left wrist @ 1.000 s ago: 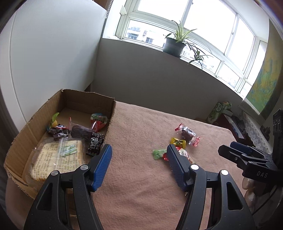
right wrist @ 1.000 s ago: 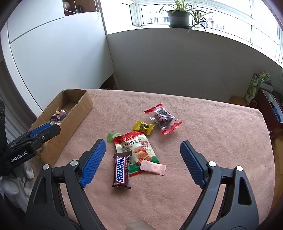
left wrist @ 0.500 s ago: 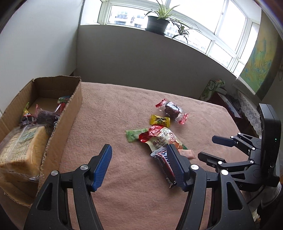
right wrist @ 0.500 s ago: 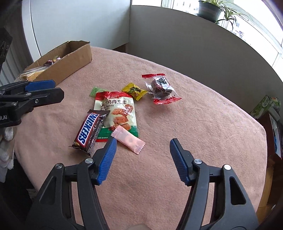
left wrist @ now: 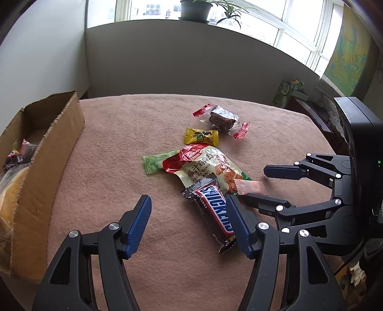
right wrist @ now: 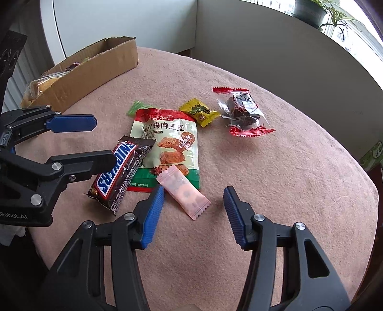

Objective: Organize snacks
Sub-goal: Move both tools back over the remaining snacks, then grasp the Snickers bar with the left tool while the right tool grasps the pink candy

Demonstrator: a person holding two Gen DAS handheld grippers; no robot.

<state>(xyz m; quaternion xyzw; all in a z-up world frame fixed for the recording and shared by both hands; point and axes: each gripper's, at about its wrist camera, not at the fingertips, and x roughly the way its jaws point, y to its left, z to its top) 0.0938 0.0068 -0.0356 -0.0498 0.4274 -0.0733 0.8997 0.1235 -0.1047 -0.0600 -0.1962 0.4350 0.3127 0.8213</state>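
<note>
A Snickers bar (left wrist: 213, 210) (right wrist: 119, 173) lies on the pink cloth, partly on a chicken snack pouch (left wrist: 206, 167) (right wrist: 170, 146). My left gripper (left wrist: 188, 210) is open, low over the cloth, its right finger beside the bar. My right gripper (right wrist: 194, 203) is open around a pink candy (right wrist: 183, 192) (left wrist: 251, 187). A green candy (left wrist: 156, 162), a yellow candy (left wrist: 201, 136) (right wrist: 199, 112) and a dark clear-wrapped sweet (left wrist: 221, 119) (right wrist: 243, 111) lie beyond. The cardboard box (left wrist: 36, 172) (right wrist: 91, 71) holds several snacks.
The right gripper shows in the left wrist view (left wrist: 268, 186); the left shows in the right wrist view (right wrist: 98, 138). A potted plant (left wrist: 195, 9) stands on the window sill. A green carton (left wrist: 286, 92) stands beyond the table's far right edge.
Both grippers have moved in and down toward the snack pile. The left one turned away from the box to the Snickers bar; the right one closed in on the pink candy.
</note>
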